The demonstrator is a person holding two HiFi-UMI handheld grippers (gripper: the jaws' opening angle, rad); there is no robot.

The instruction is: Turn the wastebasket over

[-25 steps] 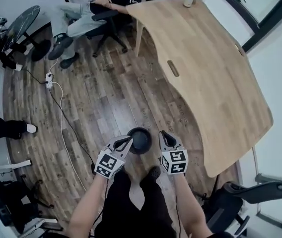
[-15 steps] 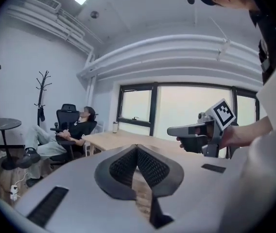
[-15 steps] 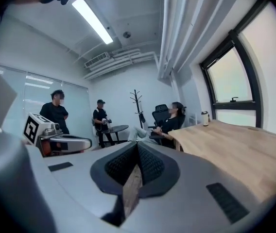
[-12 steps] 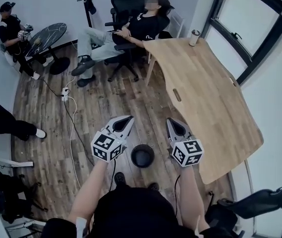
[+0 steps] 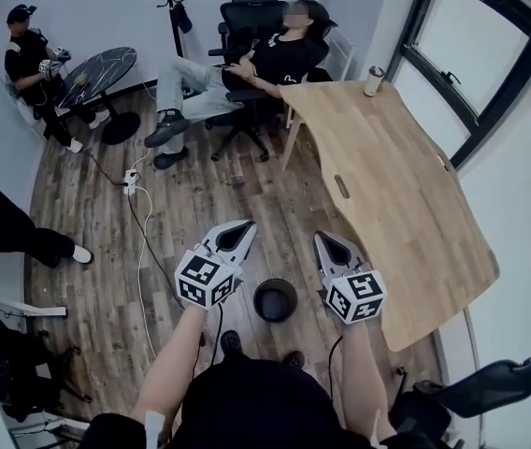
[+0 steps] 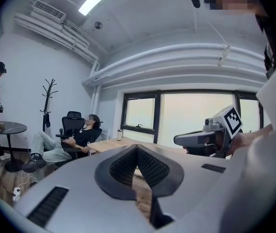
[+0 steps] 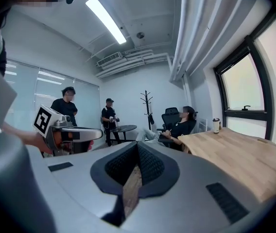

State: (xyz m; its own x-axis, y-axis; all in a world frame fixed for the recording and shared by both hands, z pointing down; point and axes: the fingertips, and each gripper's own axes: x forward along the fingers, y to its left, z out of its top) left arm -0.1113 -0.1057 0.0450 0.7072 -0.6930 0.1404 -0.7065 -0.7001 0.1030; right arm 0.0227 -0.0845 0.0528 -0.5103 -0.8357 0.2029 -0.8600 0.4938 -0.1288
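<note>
The black round wastebasket [image 5: 276,299] stands on the wood floor just ahead of the person's feet, its round rim facing the head view. Both grippers hang well above it and touch nothing. My left gripper [image 5: 239,233] is up and to the left of the basket, jaws shut and empty; in its own view the pads [image 6: 137,149] meet and point across the room. My right gripper [image 5: 327,242] is up and to the basket's right, also shut and empty, its pads [image 7: 138,147] together. Each gripper view shows the other gripper [image 6: 202,139] [image 7: 74,133] but not the basket.
A curved wooden table [image 5: 406,185] with a cup [image 5: 374,80] fills the right. A person reclines in an office chair [image 5: 265,59] ahead. A round black table [image 5: 102,68] stands far left with a person beside it. A power strip and cable [image 5: 133,181] lie on the floor.
Both grippers have risen from beside the wastebasket to well above it. The basket stays on the floor, and the head view has lifted toward the room.
</note>
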